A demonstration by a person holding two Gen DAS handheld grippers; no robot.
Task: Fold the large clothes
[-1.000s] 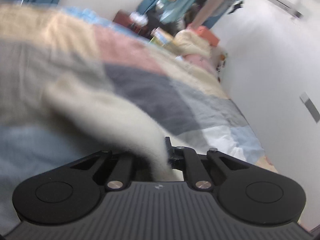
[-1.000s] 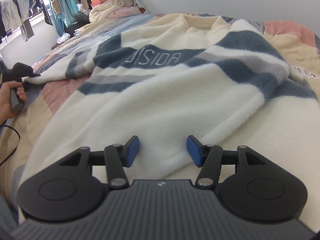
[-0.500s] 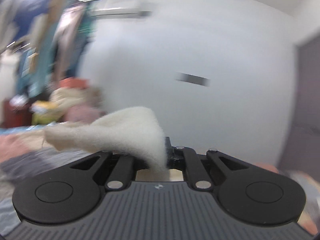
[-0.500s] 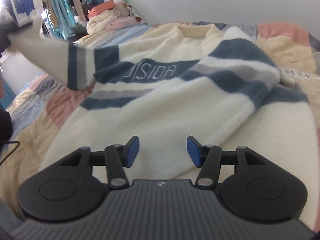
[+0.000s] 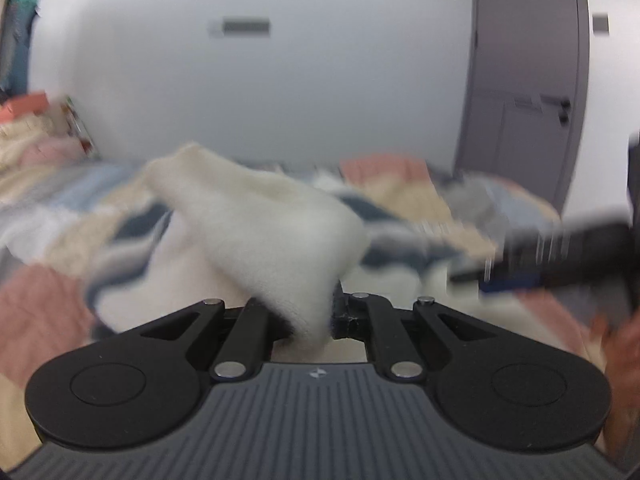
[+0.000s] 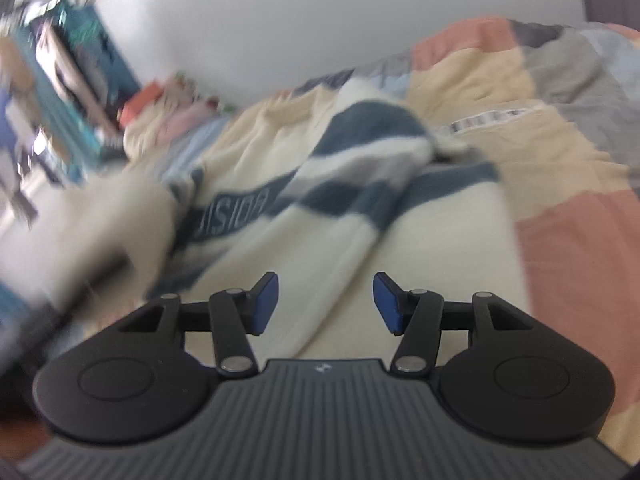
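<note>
Left fingers (image 5: 316,320), sleeve (image 5: 276,232) now over sweater (image 6: 352,248)

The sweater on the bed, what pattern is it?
Cream sweater with navy and grey stripes; clearest in the right wrist view.

The left gripper (image 5: 312,316) is clamped on a cream fleece sleeve (image 5: 264,224), which rises out of the jaws in a blurred fold. Beyond lies the rest of the cream and navy striped sweater (image 5: 384,248) on a patchwork quilt (image 5: 380,168). The other gripper (image 5: 560,256) reaches in from the right edge, blurred. A grey door (image 5: 524,92) stands in the white wall (image 5: 260,92).
</note>
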